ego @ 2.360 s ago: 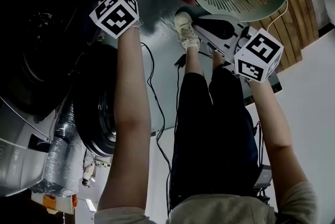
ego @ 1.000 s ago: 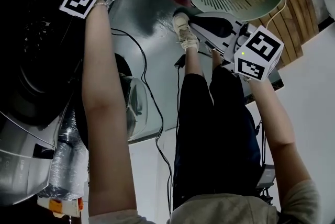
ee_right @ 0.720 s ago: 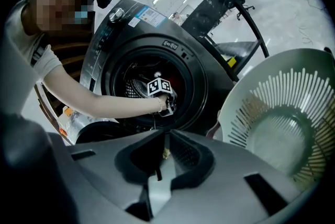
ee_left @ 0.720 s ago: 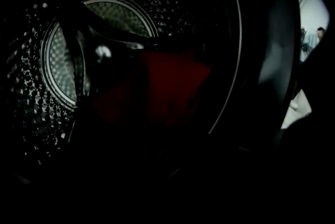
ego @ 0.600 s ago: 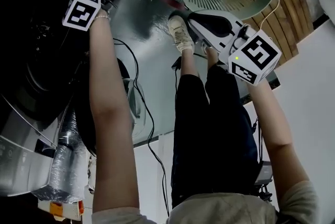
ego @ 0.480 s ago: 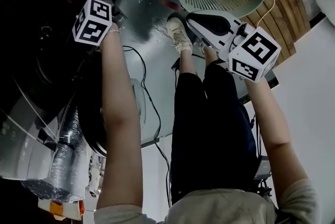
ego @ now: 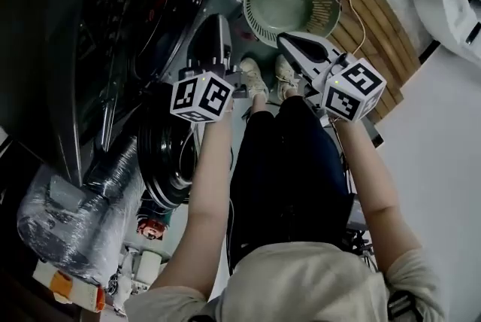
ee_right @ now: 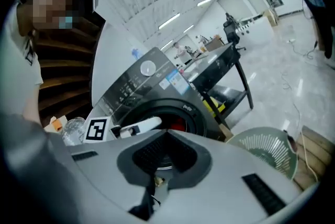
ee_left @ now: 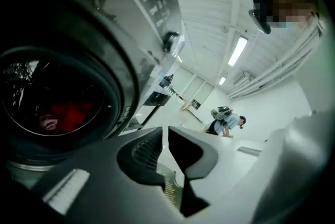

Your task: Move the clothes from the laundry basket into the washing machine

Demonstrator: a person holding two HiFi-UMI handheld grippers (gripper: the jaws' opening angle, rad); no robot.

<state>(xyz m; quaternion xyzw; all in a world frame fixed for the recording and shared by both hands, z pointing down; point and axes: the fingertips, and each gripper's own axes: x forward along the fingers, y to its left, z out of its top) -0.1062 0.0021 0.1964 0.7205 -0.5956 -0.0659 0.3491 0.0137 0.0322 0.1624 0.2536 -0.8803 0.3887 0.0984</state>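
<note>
The green laundry basket (ego: 289,1) stands on the floor with nothing visible inside; it also shows in the right gripper view (ee_right: 267,152). Left of it is the dark washing machine (ego: 113,27), its round door (ego: 169,155) swung open. Red clothes (ee_left: 65,115) lie inside the drum, also glimpsed as red clothes (ee_right: 178,124). My left gripper (ego: 220,18) is held up in front of the machine; its jaws (ee_left: 165,131) are closing to a narrow slit with nothing between them. My right gripper (ego: 282,37) hangs near the basket, shut and holding nothing (ee_right: 167,134).
A wooden slatted platform (ego: 376,19) lies right of the basket, with a white fixture (ego: 447,1) beyond it. A foil-wrapped hose (ego: 105,177) and small clutter sit below the machine. The person's legs and shoes (ego: 252,76) stand between the grippers. Another person (ee_left: 227,121) bends over far off.
The left gripper has come out of the machine's opening and risen toward the middle, no red garment in it. The right gripper has also lifted. The view now takes in the whole basket.
</note>
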